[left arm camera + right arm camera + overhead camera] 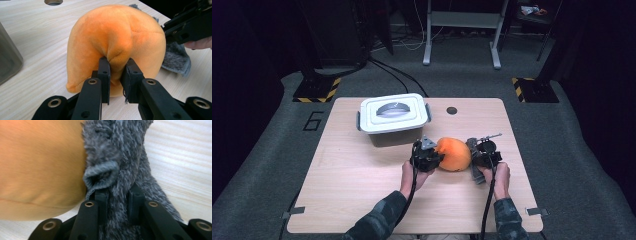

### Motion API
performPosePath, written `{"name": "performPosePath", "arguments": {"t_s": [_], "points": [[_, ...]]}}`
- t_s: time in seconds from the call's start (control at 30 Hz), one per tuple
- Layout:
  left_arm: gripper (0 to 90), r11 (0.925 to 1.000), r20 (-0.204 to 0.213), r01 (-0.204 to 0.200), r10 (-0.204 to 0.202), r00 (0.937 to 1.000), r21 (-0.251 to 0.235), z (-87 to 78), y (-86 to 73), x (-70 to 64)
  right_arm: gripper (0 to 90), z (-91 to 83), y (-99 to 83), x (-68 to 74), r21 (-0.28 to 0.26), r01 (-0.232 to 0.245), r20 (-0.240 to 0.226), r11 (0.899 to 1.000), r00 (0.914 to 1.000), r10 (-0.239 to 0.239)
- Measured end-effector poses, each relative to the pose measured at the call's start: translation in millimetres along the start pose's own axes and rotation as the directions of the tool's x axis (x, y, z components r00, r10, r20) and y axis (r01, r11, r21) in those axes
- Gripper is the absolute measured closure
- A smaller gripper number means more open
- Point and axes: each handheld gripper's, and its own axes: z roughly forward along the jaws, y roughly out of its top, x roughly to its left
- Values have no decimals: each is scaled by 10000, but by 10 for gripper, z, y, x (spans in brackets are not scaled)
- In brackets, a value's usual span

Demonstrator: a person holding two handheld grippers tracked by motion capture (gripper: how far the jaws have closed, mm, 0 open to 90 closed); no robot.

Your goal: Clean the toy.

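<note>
An orange plush toy (454, 153) lies on the wooden table (362, 195), between my two grippers. Grey furry fabric (473, 148) is attached at its right side. My left gripper (434, 156) is at the toy's left side; in the left gripper view its jaws pinch a fold of the orange plush (117, 45), shut on it (117, 67). My right gripper (478, 156) is at the toy's right side. In the right gripper view its jaws are shut on the grey fur (120, 170), with the orange body (40, 167) filling the left (117, 200).
A white lidded plastic box (393, 117) with a grey handle stands just behind the toy, toward the table's back left. A round hole (452, 110) is in the tabletop near the back edge. Bare wood lies at the front and left.
</note>
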Motion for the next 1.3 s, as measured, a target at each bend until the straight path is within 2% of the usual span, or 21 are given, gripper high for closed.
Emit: {"name": "performPosePath", "arguments": {"t_s": [0.13, 0.23, 0.27, 0.3, 0.37, 0.47, 0.57, 0.7, 0.8, 0.97, 1.13, 1.27, 1.3], "points": [[779, 10000, -77, -67, 67, 9999, 0, -10, 2, 0, 755, -129, 57, 0, -198, 133, 331, 9997, 9994, -126], [779, 10000, -62, -4, 4, 10000, -21, -8, 4, -4, 755, -339, 128, 33, -669, 167, 357, 9976, 9993, -143], [779, 10000, -53, -4, 3, 10000, -26, -7, 5, -6, 755, -406, 159, 50, -890, 321, 385, 9955, 9988, -288], [779, 10000, -49, 11, -11, 10000, -33, -5, 5, -11, 755, -480, 190, 80, -1053, 364, 292, 9938, 9990, -335], [779, 10000, -34, 16, -17, 10000, -36, -4, 5, -12, 755, -618, 266, 159, -1511, 733, 161, 9858, 9973, -717], [779, 10000, -33, 17, -17, 10000, -37, -4, 5, -10, 754, -737, 361, 299, -1887, 1036, -200, 9766, 9938, -1093], [779, 10000, -13, 19, -19, 10000, -52, -2, 5, -9, 752, -769, 427, 439, -2013, 1356, -351, 9701, 9887, -1455], [777, 10000, -17, -5, 5, 10000, -11, -4, 7, -6, 749, -729, 486, 625, -2047, 1831, -511, 9615, 9790, -1973], [776, 10000, -35, 12, -11, 10000, 67, -6, 4, 12, 749, -663, 499, 697, -1874, 2178, -283, 9578, 9735, -2269], [776, 10000, -71, -1, 1, 10000, 28, 0, 4, 0, 749, -656, 473, 636, -1820, 1989, -174, 9630, 9785, -2054], [776, 10000, -38, 72, -72, 10000, 44, -1, -1, 18, 747, -621, 408, 496, -1582, 1730, -18, 9721, 9845, -1755], [776, 10000, -84, 10, -10, 10000, 47, -1, -2, 15, 747, -557, 316, 381, -1296, 1318, 103, 9828, 9913, -1316], [776, 10000, -96, 11, -10, 10000, 64, -2, -1, 15, 746, -542, 301, 356, -1301, 1323, 109, 9826, 9912, -1320]]}}
